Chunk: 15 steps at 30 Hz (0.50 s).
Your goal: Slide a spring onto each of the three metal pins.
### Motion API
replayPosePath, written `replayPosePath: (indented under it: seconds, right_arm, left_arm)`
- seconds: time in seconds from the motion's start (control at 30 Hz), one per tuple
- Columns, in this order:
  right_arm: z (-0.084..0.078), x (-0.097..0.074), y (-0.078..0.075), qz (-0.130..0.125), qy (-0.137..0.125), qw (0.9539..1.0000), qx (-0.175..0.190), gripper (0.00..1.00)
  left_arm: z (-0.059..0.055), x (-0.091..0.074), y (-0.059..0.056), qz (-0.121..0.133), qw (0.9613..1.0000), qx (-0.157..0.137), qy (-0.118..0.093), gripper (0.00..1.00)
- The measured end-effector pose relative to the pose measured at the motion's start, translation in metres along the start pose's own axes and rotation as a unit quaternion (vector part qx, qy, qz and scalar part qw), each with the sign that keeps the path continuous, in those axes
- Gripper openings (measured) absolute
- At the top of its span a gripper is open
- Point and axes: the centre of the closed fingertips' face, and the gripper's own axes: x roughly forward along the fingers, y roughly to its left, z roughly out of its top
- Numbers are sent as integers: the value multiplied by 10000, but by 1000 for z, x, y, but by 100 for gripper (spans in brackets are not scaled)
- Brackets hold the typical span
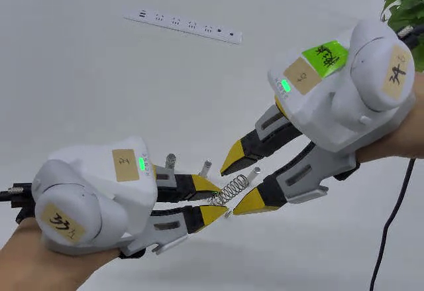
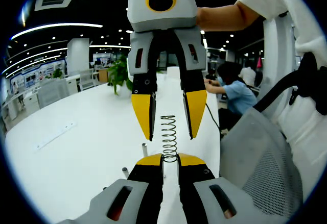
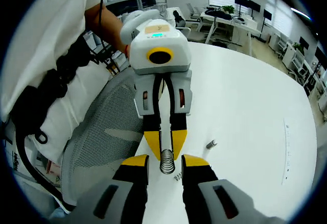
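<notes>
Left claw [image 1: 220, 199]: jaws drawn together and clamped on the near end of the spring [image 1: 228, 191], confirmed in the left gripper view, where the coil [image 2: 169, 137] rises from between the yellow tips of that claw [image 2: 170, 158].

Right claw [image 1: 231, 189]: jaws apart, one on either side of the spring's free end. No contact with the coil can be made out. In the right gripper view the spring [image 3: 167, 161] sits in the gap of the parted right claw [image 3: 166, 162], with the left claw [image 3: 166, 155] closed on it from 12 o'clock.

Spring: held clear of the white counter [image 1: 99, 92], running from 7 o'clock to 1 o'clock in the head view, between the two opposed claws.

Pins: the first pin [image 1: 170, 161] and second pin [image 1: 205, 167] stand on the counter just at 12 o'clock of the left claw's jaws, apart from the spring. The third pin [image 1: 254, 172] shows between the right claw's jaws, near the spring's far end. Whether it touches the spring cannot be told. No pin carries a spring.

Other items: a power strip [image 1: 183, 25] lies at 12 o'clock, well apart from the work, and a plant [image 1: 405, 2] is at 2 o'clock.
</notes>
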Motion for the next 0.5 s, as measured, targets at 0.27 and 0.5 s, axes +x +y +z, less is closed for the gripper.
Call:
replayPosePath:
  seconds: [0.27,0.5]
  right_arm:
    - [0,3,0,98,186,9997,-135,18]
    - [-1,4,-1,107,302,9993,-179,13]
  left_arm:
    - [0,-2,0,14,10000,-28,-56,9]
    - [0,-3,1,35,9999,-53,-110,9]
